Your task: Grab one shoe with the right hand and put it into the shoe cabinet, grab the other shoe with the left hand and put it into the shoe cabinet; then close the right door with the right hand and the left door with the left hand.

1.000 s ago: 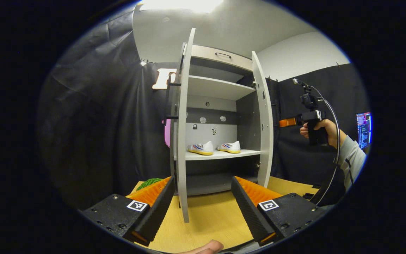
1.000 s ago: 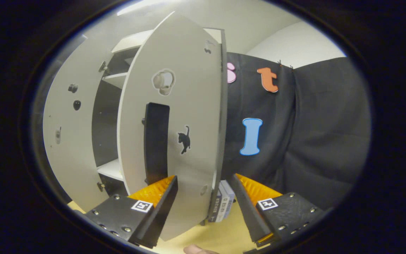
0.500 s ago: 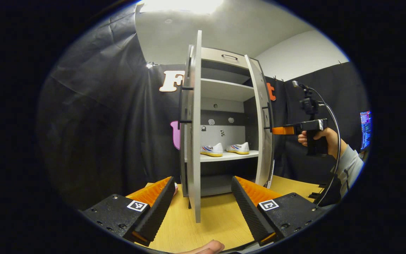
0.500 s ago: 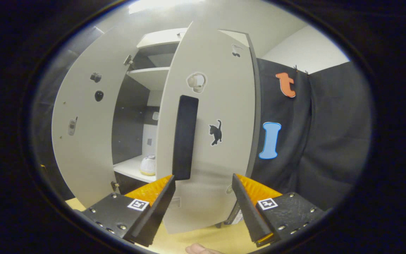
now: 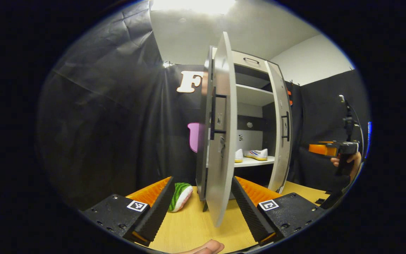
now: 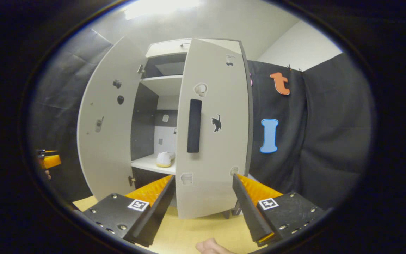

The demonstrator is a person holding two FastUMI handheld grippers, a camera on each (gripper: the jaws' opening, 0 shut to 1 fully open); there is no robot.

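So, you have two grippers up in front of the tall grey shoe cabinet, and both stand with their fingers spread wide and nothing between them. In the left gripper view your left gripper sits low over the pale wooden tabletop, with the bottom edge of the cabinet's grey left door hanging in the gap between the fingers; whether either finger touches that edge you cannot tell. That door is swung out and seen nearly edge-on, its black bar handle facing you.

Count the shoes: two white low sneakers with yellow soles on the white middle shelf. One white sneaker shows in full, the other is half hidden behind the left door. In the right gripper view one sneaker shows through the gap between the two doors.

Your right gripper hovers in front of the grey right door, which is closed most of the way but not flush. That door carries one long black handle and a black cat sticker. From the left gripper view the right gripper is off to the side, apart from the door.

One green striped watermelon-shaped cushion lies on the tabletop beside the cabinet's foot.
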